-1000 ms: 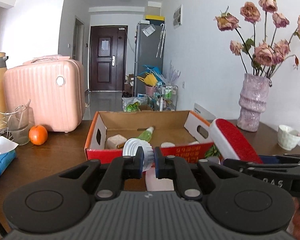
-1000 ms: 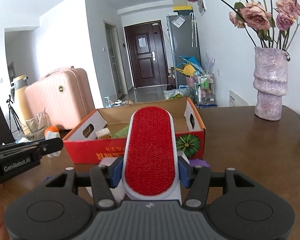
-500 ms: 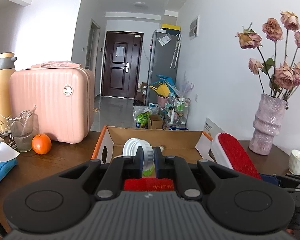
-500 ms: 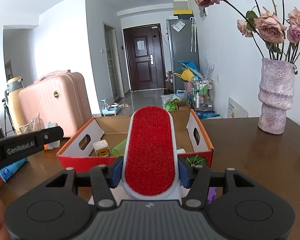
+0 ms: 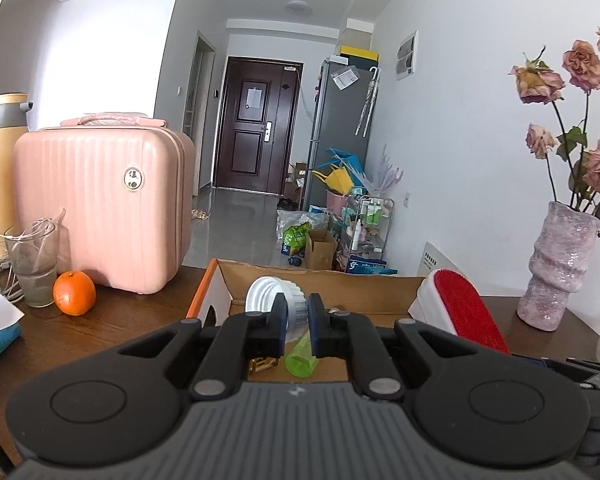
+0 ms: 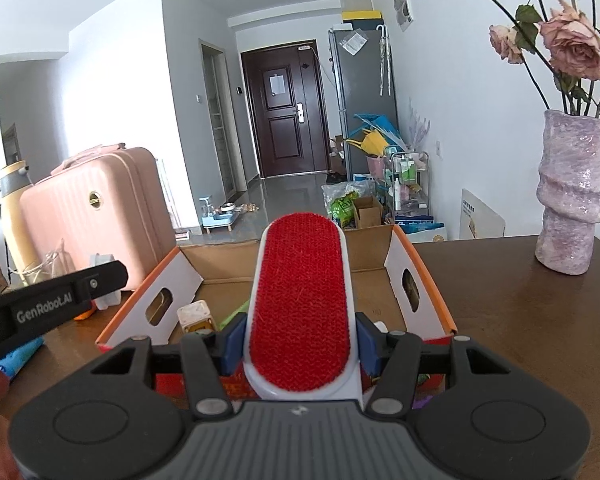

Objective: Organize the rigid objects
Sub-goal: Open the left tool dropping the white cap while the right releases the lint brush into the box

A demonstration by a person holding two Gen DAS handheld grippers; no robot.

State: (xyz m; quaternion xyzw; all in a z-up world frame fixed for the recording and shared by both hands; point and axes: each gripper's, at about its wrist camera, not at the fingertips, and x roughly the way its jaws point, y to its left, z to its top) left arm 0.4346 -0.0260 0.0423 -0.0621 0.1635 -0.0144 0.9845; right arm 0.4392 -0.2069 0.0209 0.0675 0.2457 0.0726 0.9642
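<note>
The left gripper (image 5: 297,322) had its jaws closed on a white cap (image 5: 274,298), held above the near left part of the box (image 5: 324,280). The right gripper (image 6: 298,346) had its jaws clamped on the sides of a lint brush (image 6: 300,300), red face up, its tip reaching out over the box's near wall (image 6: 430,304).

Both things looked ready to go in, so the step in hand was judged to be the drop. Inside already lay a green bottle (image 5: 300,356) and a small carton (image 6: 196,316). To do it well, each hand would need to lower its thing into bare floor of the box before letting go. The brush, being long, would best lie flat along the right wall. The cap could roll, so it should be set down low, not dropped. The two grippers were close, so one might release first.
</note>
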